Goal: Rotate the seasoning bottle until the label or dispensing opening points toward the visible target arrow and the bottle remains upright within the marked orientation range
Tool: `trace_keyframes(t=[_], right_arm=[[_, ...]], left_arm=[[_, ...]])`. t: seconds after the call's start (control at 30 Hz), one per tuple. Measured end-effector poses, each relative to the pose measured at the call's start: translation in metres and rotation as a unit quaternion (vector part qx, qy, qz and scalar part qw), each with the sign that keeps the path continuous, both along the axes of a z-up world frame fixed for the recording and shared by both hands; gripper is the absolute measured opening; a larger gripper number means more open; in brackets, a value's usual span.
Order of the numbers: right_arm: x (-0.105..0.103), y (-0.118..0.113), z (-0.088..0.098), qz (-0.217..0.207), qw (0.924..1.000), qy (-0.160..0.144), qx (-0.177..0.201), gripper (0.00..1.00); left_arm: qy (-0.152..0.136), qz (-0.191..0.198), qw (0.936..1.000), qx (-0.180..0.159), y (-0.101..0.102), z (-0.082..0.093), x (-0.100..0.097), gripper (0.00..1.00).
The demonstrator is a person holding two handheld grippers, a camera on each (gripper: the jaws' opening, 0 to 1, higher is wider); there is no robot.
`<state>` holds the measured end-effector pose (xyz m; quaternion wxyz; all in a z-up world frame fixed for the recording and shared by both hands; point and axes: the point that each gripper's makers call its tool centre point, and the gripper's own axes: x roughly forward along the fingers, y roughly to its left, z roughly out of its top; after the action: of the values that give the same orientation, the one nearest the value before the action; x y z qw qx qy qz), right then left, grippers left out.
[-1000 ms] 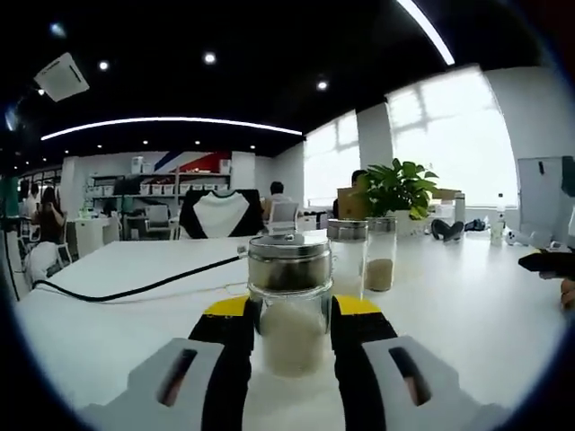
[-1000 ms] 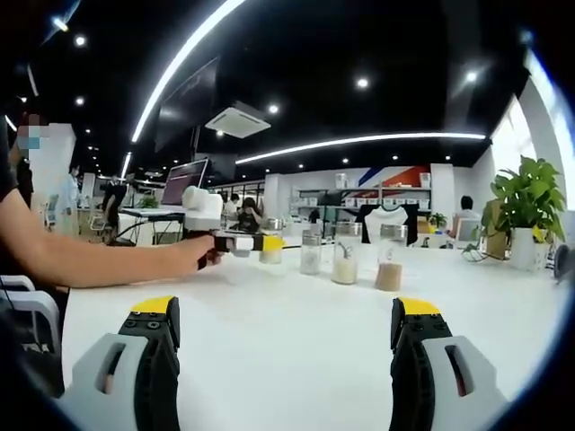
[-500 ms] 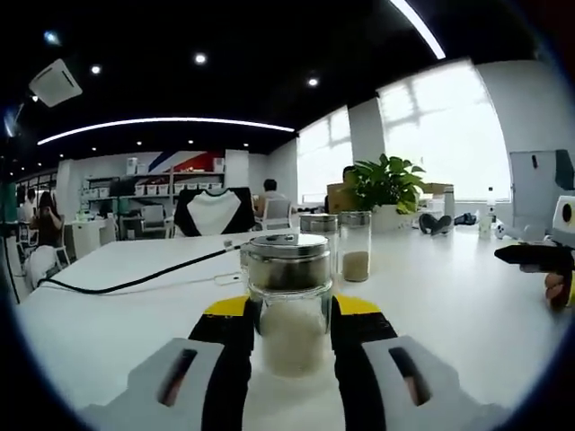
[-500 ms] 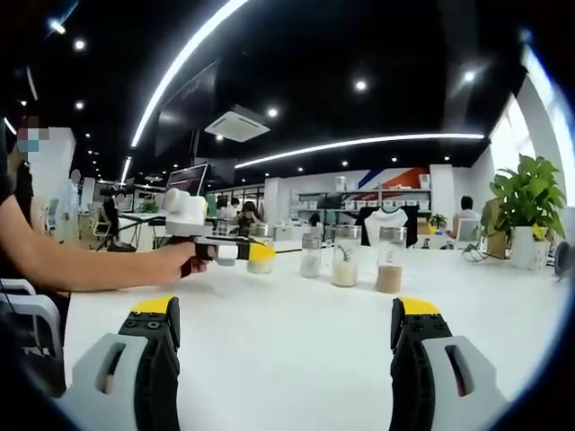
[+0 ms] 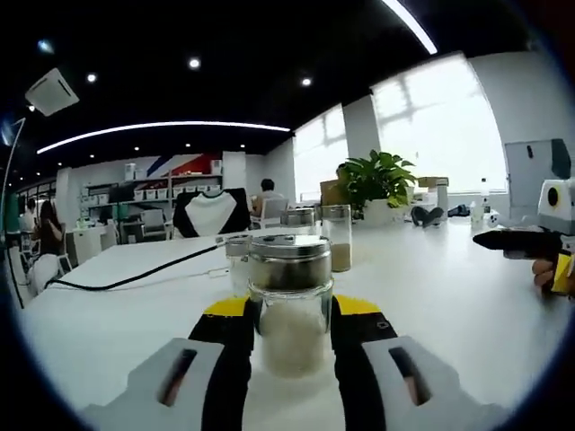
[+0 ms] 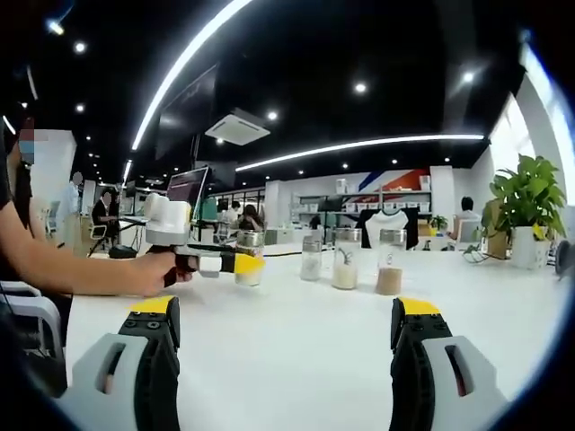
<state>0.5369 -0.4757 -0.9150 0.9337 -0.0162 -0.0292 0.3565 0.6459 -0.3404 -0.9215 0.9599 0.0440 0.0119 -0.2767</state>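
A glass seasoning bottle (image 5: 289, 305) with a steel lid and white grains stands upright between the yellow-tipped jaws of my left gripper (image 5: 289, 310), which is shut on it. In the right gripper view the same bottle (image 6: 248, 259) hangs just above the white table, held by the left gripper (image 6: 241, 263) in a person's hand. My right gripper (image 6: 286, 316) is open, its jaws wide apart over bare table, well short of the bottles. I see no arrow mark.
Three more seasoning bottles (image 6: 346, 257) stand in a row at mid-table, also seen behind the held bottle as bottles (image 5: 334, 237). A black cable (image 5: 135, 277) runs across the white table (image 6: 296, 332). A potted plant (image 6: 524, 206) stands at the right.
The left gripper has carried the held bottle leftward in the right gripper view, away from the row of three. The right gripper has stayed put and open.
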Motion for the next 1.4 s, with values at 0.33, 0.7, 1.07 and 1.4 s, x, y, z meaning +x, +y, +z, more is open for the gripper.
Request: trace_keyframes(t=[0.33,0.7,1.07,1.4], right_arm=[[0.000,0.001,-0.001,0.000,0.9999,-0.002,-0.010,0.96],[0.000,0.007,-0.012,0.003,0.9989,0.004,-0.046,0.95],[-0.001,0.013,-0.013,0.016,0.9987,0.005,-0.048,0.86],[-0.003,0.017,-0.003,0.047,0.9984,0.025,0.020,0.65]], left_arm=[[0.012,-0.021,0.9995,-0.019,-0.008,-0.004,-0.015,0.35],[0.019,-0.035,0.9990,-0.022,-0.013,-0.007,-0.018,0.35],[0.021,-0.049,0.9983,-0.021,-0.016,-0.009,-0.025,0.35],[0.019,-0.093,0.9950,-0.028,-0.034,-0.006,-0.055,0.35]])
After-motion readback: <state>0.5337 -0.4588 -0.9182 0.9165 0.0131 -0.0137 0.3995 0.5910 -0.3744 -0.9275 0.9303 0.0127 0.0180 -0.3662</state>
